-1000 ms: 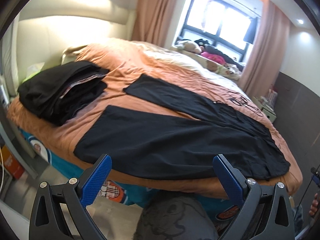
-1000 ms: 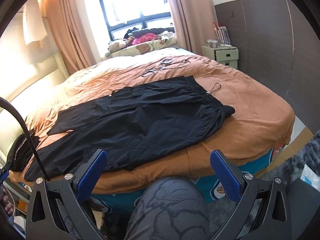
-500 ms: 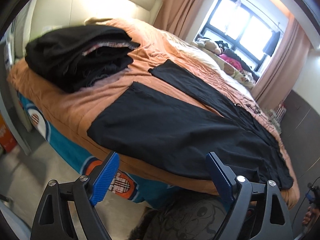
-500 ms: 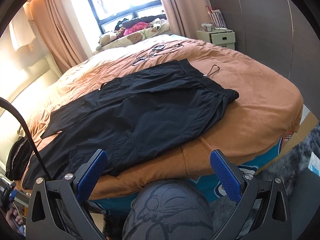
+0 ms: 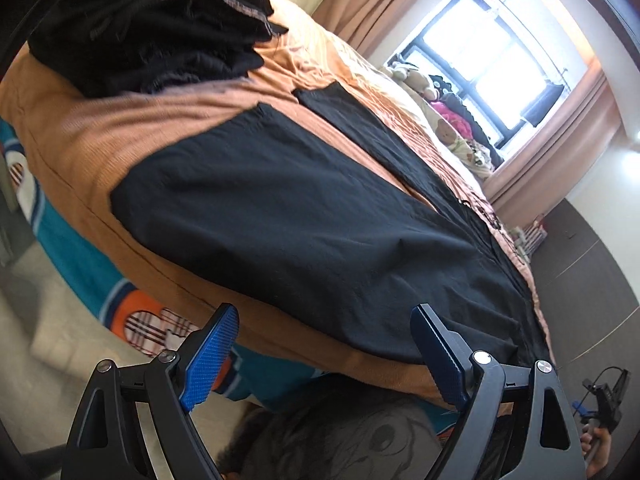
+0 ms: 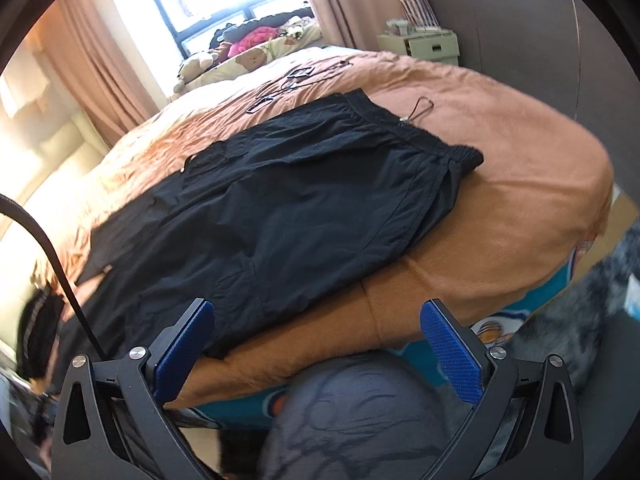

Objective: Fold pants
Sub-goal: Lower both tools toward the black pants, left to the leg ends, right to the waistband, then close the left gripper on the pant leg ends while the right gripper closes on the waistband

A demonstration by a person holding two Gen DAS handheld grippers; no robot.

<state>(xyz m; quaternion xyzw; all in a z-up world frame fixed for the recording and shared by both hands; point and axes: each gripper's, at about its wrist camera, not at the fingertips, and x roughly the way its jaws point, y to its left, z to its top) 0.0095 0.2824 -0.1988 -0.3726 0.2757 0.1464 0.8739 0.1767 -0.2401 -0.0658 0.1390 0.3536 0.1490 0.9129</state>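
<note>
Bed [image 5: 100, 128]: pants [image 5: 304, 216] flat, long axis along near edge. Your left hand-held gripper [image 5: 324, 354] nearer legs, right hand-held gripper [image 6: 318, 348] nearer waistband [image 6: 416, 128]; both spread, empty.

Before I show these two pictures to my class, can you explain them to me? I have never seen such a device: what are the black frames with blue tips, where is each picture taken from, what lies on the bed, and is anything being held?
There is no robot here. A person holds a hand-held two-finger gripper in each hand, and each carries a wide-angle camera looking forward along its fingers. One picture comes from the left gripper, the other from the right gripper; the blue tips are their finger pads.

On the orange bedspread a pair of black pants lies spread flat, legs apart, waistband toward the right gripper's side. A pile of dark clothes sits near the headboard. Some wire hangers lie further back.

Nothing is held: both grippers are open, short of the bed's near edge. The left one's jaws have just narrowed slightly, with nothing between them.
</note>
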